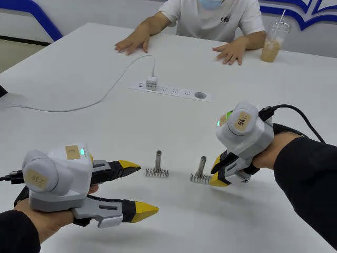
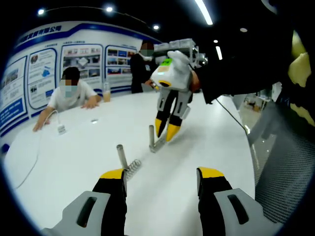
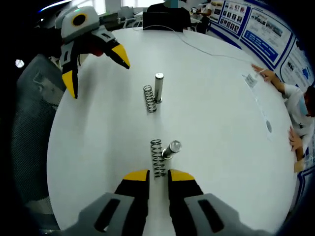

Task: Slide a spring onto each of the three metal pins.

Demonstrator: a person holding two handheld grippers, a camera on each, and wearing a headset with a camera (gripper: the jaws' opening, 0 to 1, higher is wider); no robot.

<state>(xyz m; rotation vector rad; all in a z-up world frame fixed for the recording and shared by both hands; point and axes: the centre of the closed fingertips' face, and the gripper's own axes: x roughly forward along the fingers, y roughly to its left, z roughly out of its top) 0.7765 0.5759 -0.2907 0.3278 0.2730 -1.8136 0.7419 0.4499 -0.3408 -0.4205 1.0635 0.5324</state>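
The right gripper [image 1: 215, 179], tips down, was clenched on one end of the right spring [image 3: 156, 156]. This thin wire coil lay flat on the smooth white table [image 1: 95, 132] beside the right pin [image 1: 201, 165], a plain steel cylinder. The left spring [image 1: 157, 172] lay at the foot of the upright left pin [image 1: 158, 159]. The left gripper [image 1: 146, 188] hovered nearer, its yellow-tipped jaws spread and empty.

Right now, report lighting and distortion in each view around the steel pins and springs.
Head view: even light, soft shadows, upright steel pins sharp. Left gripper view: fisheye bows the white table; ceiling strip lights glare. Right gripper view: table curves; near coil spring crisp.
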